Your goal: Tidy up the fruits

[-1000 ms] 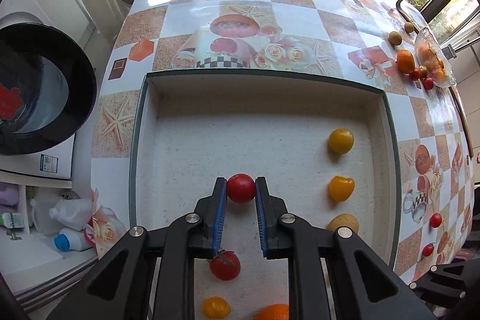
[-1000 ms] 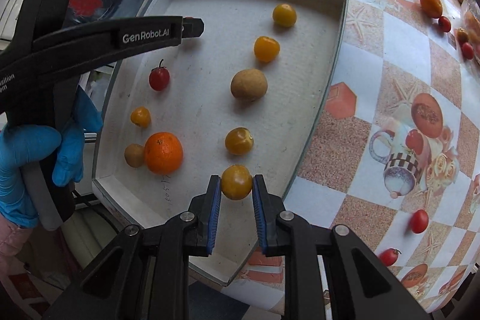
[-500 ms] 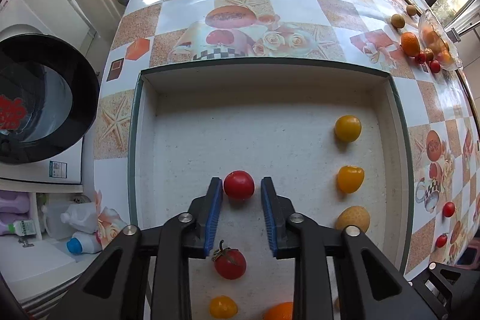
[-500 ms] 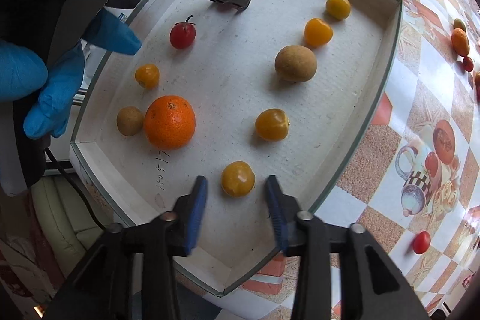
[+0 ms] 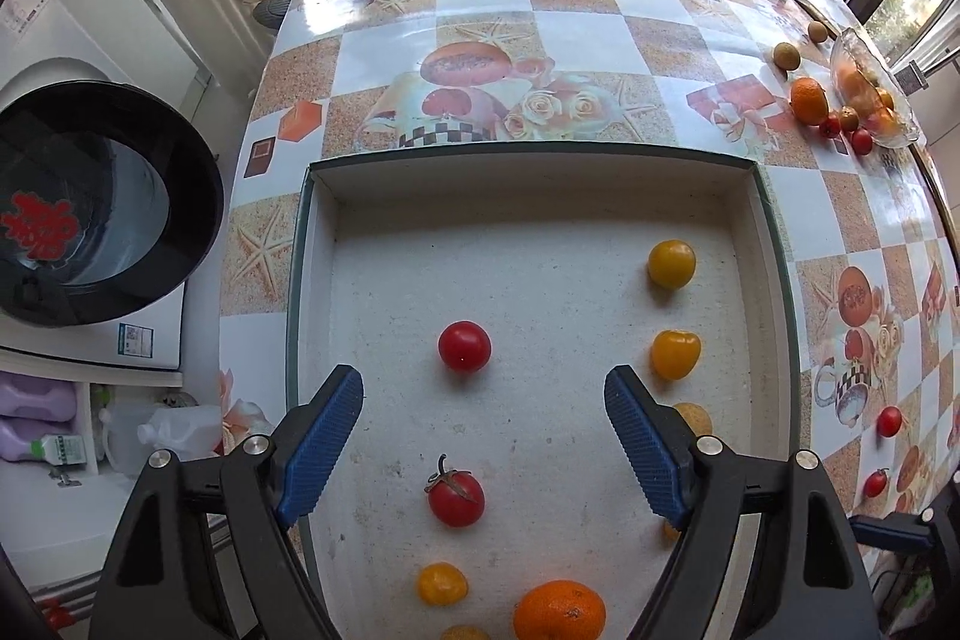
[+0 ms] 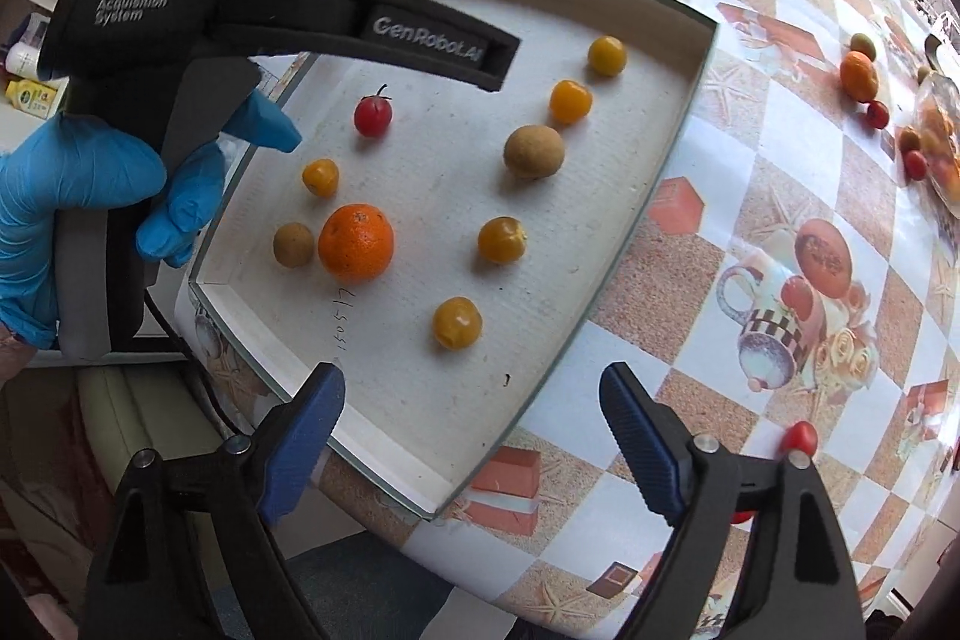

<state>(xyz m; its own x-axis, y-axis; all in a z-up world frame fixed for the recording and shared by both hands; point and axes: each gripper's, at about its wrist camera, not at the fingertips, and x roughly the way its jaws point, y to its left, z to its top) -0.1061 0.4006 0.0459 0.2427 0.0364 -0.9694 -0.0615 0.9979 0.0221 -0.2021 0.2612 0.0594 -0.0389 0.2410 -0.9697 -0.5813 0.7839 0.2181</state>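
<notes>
- Fruits lie spaced in rows inside the white tray (image 5: 312, 280) on the worktop (image 5: 540, 10); more wait loose on the worktop's far right by a glass dish (image 5: 873, 100).
- Left gripper (image 5: 483, 451) hovers over the tray, fingers wide and empty, a red cherry tomato (image 5: 464, 346) just ahead, another (image 5: 455, 498) beneath.
- Right gripper (image 6: 474, 445), equally wide and empty, sits at the tray's near edge, a yellow tomato (image 6: 457, 322) just ahead.
- Loose fruit lies rightward, so the right gripper is judged nearer.

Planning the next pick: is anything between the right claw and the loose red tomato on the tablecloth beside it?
Nothing visible blocks it. The red tomato lies on bare tablecloth just beyond the open right claw, outside the tray.
</notes>
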